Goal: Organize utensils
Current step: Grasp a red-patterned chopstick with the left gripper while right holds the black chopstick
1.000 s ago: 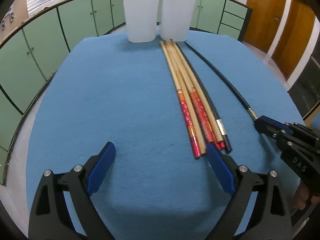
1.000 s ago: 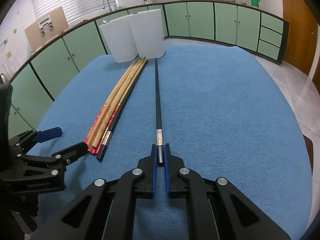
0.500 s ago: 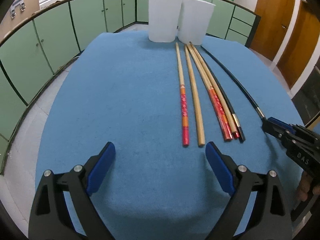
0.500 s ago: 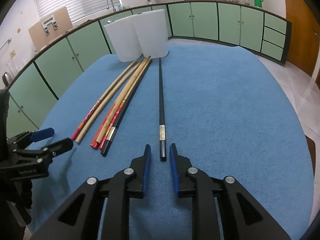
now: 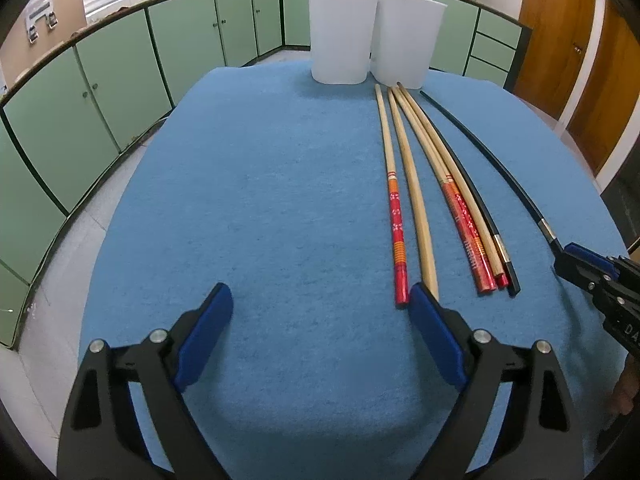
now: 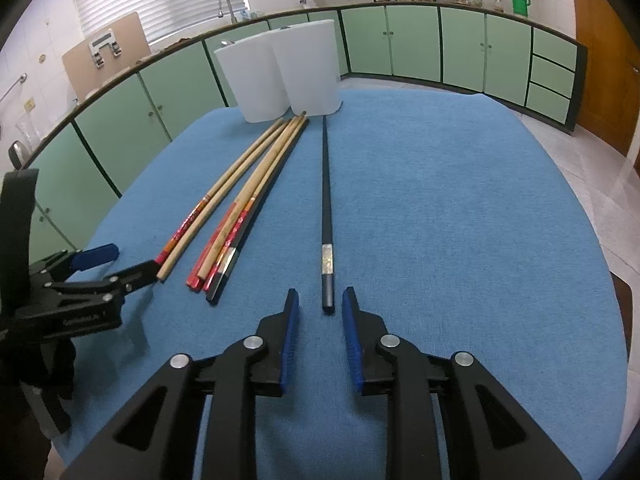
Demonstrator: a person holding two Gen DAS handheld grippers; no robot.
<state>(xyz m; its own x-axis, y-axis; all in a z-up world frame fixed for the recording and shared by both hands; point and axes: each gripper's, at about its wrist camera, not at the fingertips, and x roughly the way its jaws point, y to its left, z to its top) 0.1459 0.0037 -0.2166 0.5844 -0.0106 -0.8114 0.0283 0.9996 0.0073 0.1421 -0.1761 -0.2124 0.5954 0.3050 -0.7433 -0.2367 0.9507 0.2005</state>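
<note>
Right black gripper with blue pads (image 6: 318,304), jaws just opening, apart either side of loose slim black chopstick with silver band (image 6: 327,216) on blue felt mat (image 6: 460,220); left gripper (image 5: 320,308) spread wide, empty, beside wooden red-patterned chopsticks (image 5: 416,200); two white plastic tubs (image 5: 340,36) beyond.

Blue mat (image 5: 248,200): in the left wrist view, the left and centre of the frame are bare, giving open passage up to the two white containers (image 5: 340,32) standing side by side at top centre. Right of centre, a fan of wooden chopsticks (image 5: 416,208) and a black chopstick (image 5: 476,196) lie lengthwise, blocking a low sweep; the right gripper (image 5: 576,264) occupies the right edge. In the right wrist view, the whole right half of the mat is free; a lone black chopstick (image 6: 326,208) runs up the centre, and the left gripper (image 6: 116,264) fills the lower left.
</note>
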